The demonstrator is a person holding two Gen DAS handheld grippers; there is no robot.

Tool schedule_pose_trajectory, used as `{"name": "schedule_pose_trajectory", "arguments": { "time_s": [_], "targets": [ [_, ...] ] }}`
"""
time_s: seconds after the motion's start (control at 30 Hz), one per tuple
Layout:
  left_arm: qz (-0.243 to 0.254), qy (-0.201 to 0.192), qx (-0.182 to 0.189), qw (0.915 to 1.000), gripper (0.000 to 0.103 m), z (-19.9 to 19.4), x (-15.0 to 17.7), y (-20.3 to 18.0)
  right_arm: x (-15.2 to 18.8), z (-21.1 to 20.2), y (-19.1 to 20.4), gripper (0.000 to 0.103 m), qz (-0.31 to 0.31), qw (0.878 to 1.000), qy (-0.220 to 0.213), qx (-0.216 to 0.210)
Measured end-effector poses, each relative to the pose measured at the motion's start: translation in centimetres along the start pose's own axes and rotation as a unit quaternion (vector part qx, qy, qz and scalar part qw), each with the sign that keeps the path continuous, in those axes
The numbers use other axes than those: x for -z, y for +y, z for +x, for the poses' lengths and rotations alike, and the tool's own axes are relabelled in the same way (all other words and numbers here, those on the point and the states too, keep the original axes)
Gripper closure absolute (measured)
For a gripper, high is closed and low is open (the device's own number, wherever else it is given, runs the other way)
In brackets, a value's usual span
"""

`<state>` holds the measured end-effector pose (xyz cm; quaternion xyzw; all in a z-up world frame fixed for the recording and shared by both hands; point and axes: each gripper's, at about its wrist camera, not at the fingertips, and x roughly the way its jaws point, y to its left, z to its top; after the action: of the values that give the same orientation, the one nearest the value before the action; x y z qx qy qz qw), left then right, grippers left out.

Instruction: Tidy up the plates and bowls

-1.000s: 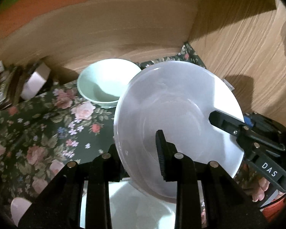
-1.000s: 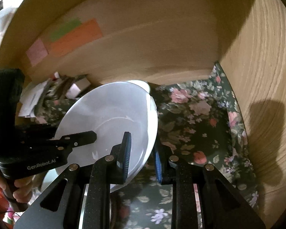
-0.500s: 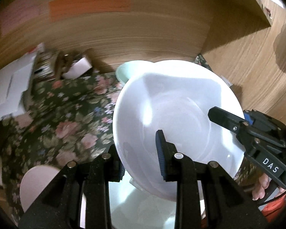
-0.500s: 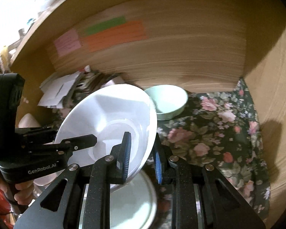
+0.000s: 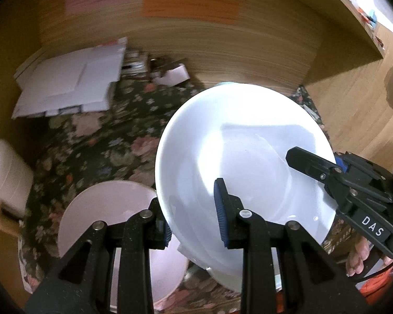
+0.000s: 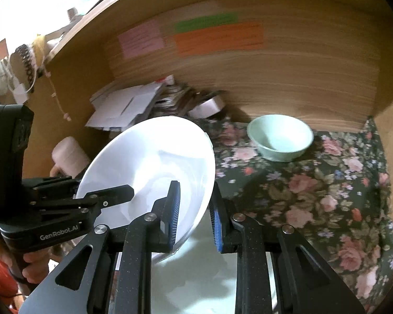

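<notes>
Both sets of jaws pinch the white plate (image 5: 238,157): left gripper (image 5: 194,217) on its near rim, right gripper (image 6: 195,214) on its right edge, tilted above the floral bench (image 6: 314,196). Beyond, mint bowl (image 6: 280,137) near the back-right corner.

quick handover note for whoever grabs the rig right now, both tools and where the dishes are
Left tool: shut on the white plate's near-left rim.
Right tool: shut on the same plate's right rim; plate is held tilted above the floral cloth.
Pale green bowl: on the cloth by the back wall.
Pink plate: on the cloth, lower left.
Done: plate lifted.
Left: set it down, sort the rest.
</notes>
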<state>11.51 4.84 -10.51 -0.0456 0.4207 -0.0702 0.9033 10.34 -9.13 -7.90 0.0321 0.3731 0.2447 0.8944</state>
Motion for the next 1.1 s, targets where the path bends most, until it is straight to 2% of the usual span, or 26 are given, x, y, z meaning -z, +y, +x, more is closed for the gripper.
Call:
{"name": "schedule_pose_trajectory", "arguments": {
  "time_s": [0.63, 1.1],
  "targets": [
    [-0.057, 0.018, -0.040, 0.9974, 0.075, -1.7, 5.0, 7.6, 1.6, 5.3, 6.9, 0.083, -0.038, 0.996, 0.057, -0.061],
    [-0.087, 0.037, -0.068, 0.9932, 0.076, -0.5, 7.3, 11.2, 3.2, 9.2, 9.1, 0.083, -0.050, 0.990, 0.107, -0.073]
  ]
}}
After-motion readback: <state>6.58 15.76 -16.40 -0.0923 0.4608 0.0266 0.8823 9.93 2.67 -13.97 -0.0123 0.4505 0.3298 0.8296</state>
